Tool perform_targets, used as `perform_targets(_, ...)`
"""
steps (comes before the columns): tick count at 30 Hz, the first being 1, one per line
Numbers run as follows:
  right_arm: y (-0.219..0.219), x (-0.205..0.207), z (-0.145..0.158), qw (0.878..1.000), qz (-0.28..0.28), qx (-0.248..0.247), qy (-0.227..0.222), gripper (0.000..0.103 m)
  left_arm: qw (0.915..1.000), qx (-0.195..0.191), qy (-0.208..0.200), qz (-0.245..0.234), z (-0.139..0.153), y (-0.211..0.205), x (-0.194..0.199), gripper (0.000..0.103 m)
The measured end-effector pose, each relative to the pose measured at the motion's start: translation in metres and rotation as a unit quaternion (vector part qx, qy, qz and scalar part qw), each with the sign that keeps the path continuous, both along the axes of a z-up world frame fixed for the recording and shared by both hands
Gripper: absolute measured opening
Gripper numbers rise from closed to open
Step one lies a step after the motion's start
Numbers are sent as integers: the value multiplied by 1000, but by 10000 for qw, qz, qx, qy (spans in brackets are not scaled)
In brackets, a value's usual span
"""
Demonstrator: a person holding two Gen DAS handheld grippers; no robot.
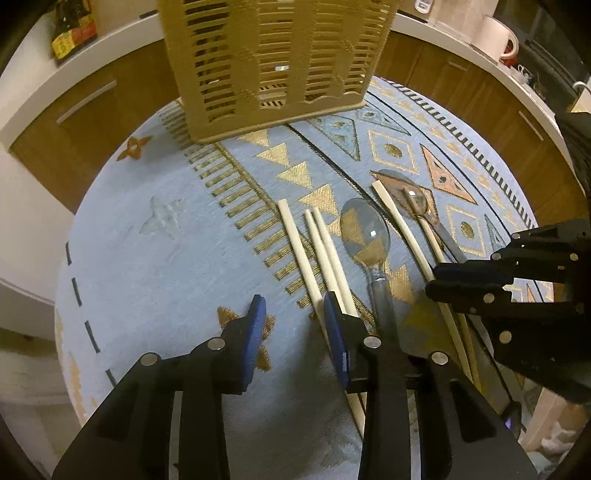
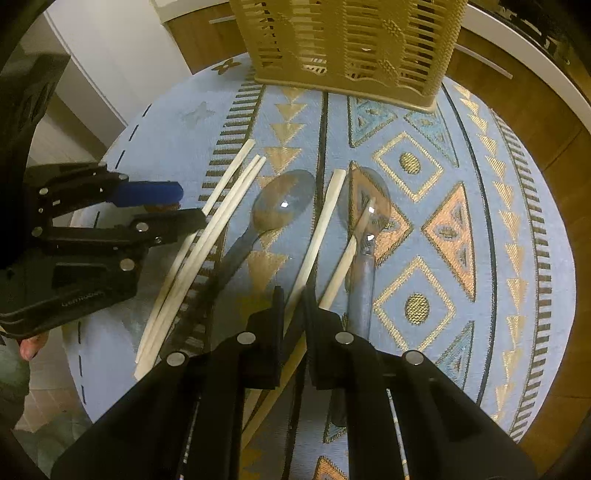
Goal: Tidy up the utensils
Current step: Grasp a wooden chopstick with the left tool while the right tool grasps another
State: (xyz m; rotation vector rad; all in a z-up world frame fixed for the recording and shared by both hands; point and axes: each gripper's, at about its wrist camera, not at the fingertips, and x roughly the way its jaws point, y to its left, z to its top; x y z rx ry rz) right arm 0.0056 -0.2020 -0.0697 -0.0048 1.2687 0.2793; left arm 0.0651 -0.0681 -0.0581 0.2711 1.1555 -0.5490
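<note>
A tan slotted utensil basket [image 1: 273, 62] [image 2: 347, 48] stands upright at the far side of a round table with a blue patterned cloth [image 1: 155, 258]. Three pale chopsticks [image 1: 317, 251] [image 2: 221, 206] lie side by side. To their right lie a clear spoon [image 1: 364, 229] [image 2: 284, 199], a lone chopstick [image 1: 399, 221] [image 2: 325, 218], and a second clear spoon [image 2: 369, 195] with a chopstick [image 2: 347, 258] across it. My right gripper [image 2: 295, 306] [image 1: 434, 278] is shut on the lone chopstick. My left gripper [image 1: 295, 321] [image 2: 192, 206] is open over the three chopsticks, its right finger against them.
Brown cabinet doors with metal handles [image 1: 86, 101] ring the table below a white counter. A dark bottle with a yellow label [image 1: 72, 33] and a white mug [image 1: 496, 37] stand on that counter. A person's fingertip [image 2: 31, 347] shows under the left gripper.
</note>
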Motion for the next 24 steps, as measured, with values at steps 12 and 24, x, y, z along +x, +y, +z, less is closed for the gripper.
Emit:
perform_targets(12, -7, 4, 0, 9989, -281, 235, 285, 9, 9979, 564, -254, -170, -1, -24, 7, 10)
perform_targets(24, -15, 31, 0, 9954, -660, 242, 652, 10, 9995, -122, -161, 252, 7, 10, 18, 4)
